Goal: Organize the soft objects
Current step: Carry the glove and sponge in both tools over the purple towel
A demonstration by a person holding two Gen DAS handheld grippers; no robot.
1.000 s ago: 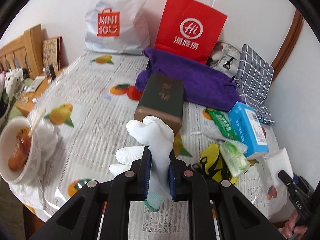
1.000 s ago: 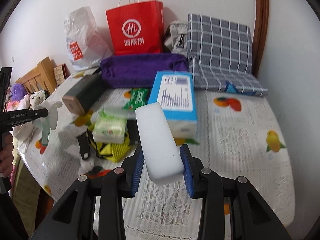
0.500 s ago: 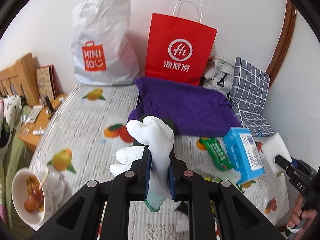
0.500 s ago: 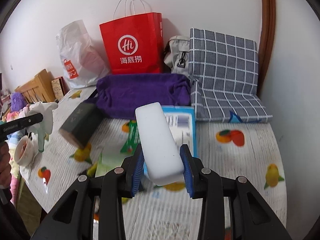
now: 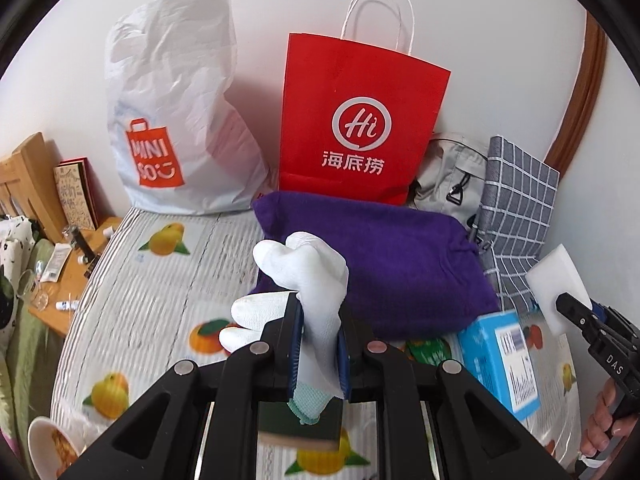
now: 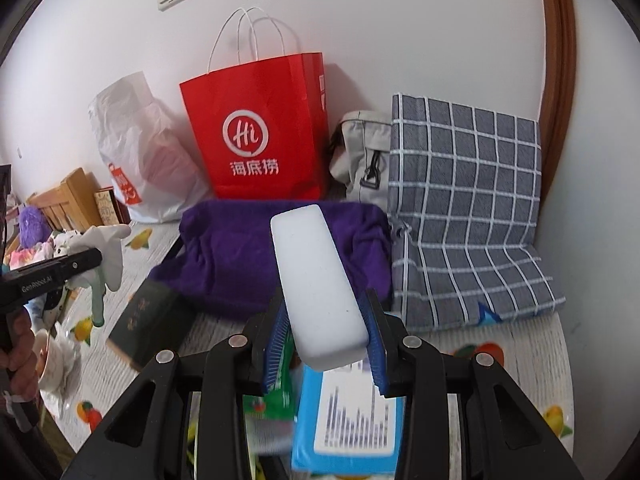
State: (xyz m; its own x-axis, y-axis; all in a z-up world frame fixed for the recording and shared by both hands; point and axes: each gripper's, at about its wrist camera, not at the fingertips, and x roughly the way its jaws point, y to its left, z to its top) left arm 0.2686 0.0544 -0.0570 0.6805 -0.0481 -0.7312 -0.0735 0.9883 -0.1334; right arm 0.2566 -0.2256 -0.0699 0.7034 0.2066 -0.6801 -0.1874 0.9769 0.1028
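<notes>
1. The left tool (image 5: 319, 350) is clamped tight on a white glove (image 5: 308, 276), whose fingers stick up above the pads and whose green cuff hangs below them.
2. The right tool (image 6: 324, 344) grips a white sponge block (image 6: 316, 280) between its blue pads; the block juts forward and up.
3. In the left wrist view, the right tool and its sponge show at 3 o'clock, held by a hand (image 5: 604, 428).
4. Both held things hang above the surface (image 5: 160, 292), which wears a fruit-print cover.
5. A purple towel (image 5: 400, 268) lies at 12 o'clock from both tools, touching the red paper bag (image 5: 360, 120) behind it.
6. A white plastic bag (image 5: 176, 120) stands at 10 o'clock, a checked cushion (image 6: 468, 208) at 2 o'clock.
7. A blue box (image 6: 352, 420) lies just under the right tool, a dark box (image 6: 152, 320) at 9 o'clock.
</notes>
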